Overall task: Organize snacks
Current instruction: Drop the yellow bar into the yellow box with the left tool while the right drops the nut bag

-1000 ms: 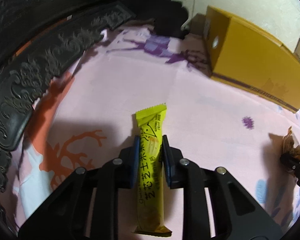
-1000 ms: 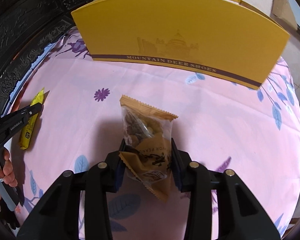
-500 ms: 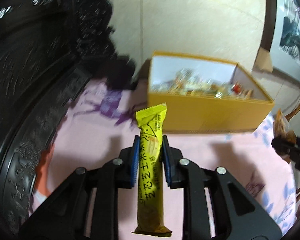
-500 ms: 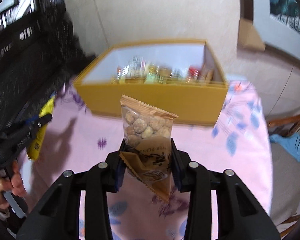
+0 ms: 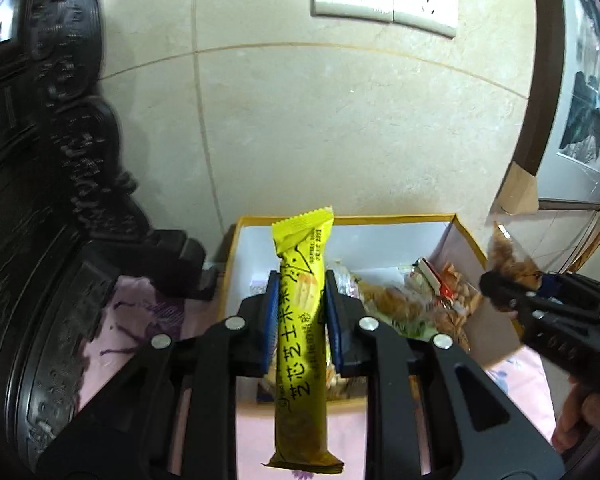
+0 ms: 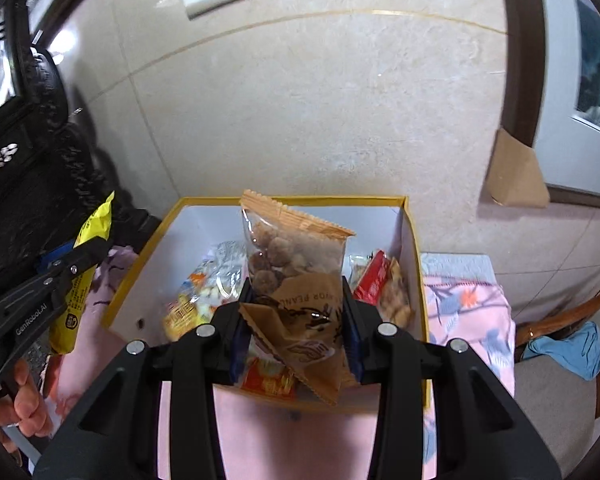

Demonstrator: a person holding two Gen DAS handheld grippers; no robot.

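My left claw (image 5: 301,318) grips the yellow bar (image 5: 302,344) lengthwise, my right claw (image 6: 296,326) the peanut packet (image 6: 296,280); the open yellow box (image 6: 414,240) lies just ahead and below both.

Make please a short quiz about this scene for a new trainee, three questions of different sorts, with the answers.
1. True or false: the left gripper is empty.
2. What does the right gripper hold?
3. The yellow box is: A closed, B open with snacks inside, C open and bare.

Key:
1. False; it is shut on the yellow snack bar.
2. The brown peanut bag.
3. B
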